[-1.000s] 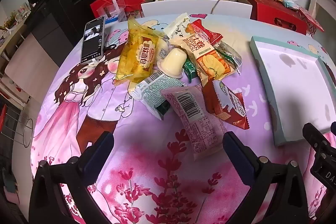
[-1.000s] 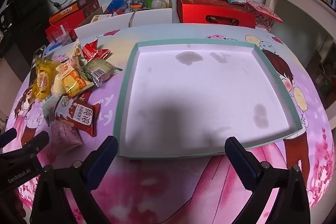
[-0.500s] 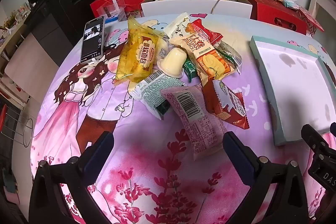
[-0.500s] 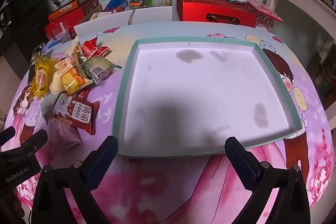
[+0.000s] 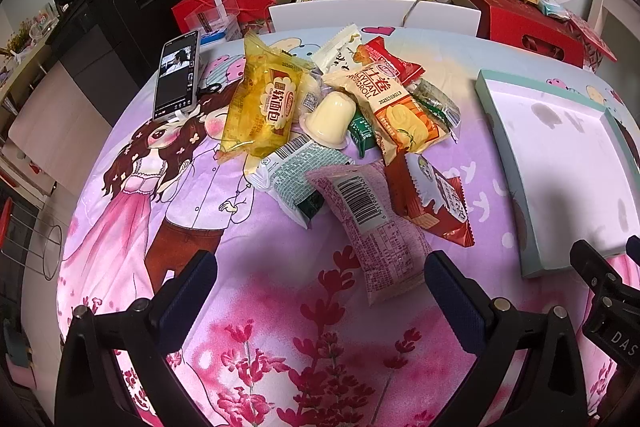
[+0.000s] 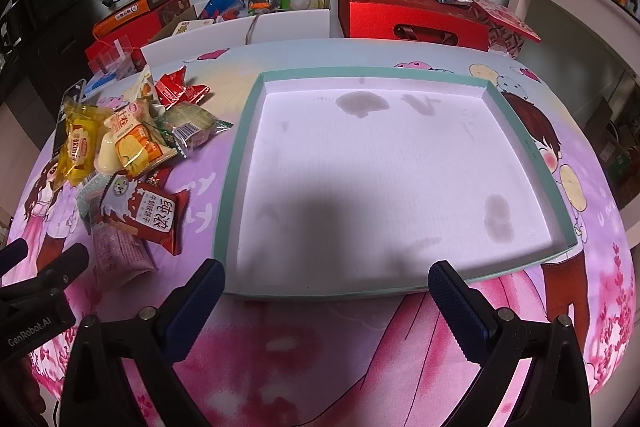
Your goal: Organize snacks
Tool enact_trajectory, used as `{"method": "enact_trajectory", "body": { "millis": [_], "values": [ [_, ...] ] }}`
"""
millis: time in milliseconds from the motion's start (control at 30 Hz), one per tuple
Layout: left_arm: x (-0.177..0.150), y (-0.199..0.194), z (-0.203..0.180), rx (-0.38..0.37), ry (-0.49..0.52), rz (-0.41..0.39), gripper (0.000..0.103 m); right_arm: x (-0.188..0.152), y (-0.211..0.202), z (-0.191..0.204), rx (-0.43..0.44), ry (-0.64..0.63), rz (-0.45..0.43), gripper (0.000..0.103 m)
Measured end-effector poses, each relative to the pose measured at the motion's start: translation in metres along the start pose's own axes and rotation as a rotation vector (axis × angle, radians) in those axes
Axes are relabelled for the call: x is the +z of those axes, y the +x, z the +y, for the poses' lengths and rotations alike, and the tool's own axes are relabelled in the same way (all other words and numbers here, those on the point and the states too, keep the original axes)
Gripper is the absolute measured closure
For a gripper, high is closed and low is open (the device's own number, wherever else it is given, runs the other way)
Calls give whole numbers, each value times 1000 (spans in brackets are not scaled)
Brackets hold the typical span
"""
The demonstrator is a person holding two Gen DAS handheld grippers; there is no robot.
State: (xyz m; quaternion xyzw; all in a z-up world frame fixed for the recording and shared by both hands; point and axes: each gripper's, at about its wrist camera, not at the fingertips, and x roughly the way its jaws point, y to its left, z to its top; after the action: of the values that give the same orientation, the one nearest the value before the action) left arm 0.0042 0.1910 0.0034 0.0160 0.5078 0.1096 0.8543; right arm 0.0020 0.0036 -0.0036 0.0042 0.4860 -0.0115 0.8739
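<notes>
Pink packet (image 5: 380, 227) lies unmoved since earlier; both hand-held grippers, left (image 5: 320, 287) and right (image 6: 326, 291), stay wide apart, empty.

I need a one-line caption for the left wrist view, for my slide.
Open left gripper hovers before a pile of snack packets on a cartoon-print tablecloth, beside a teal-rimmed tray.

Glossy, crinkled plastic wraps the yellow bread packet (image 5: 262, 107). The pink packet (image 5: 374, 223) looks matt. Printed cloth (image 5: 180, 211) covers the desk. The teal-rimmed tray (image 6: 234, 163) looks like matt cardboard, its white floor stained.
</notes>
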Motion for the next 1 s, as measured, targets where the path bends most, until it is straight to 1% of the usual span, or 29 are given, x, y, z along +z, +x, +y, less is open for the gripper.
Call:
{"method": "enact_trajectory", "body": {
  "millis": [1000],
  "values": [
    [0,2,3,1,-9,7,0,-2,2,1,-7,-7,9,0]
  ]
}}
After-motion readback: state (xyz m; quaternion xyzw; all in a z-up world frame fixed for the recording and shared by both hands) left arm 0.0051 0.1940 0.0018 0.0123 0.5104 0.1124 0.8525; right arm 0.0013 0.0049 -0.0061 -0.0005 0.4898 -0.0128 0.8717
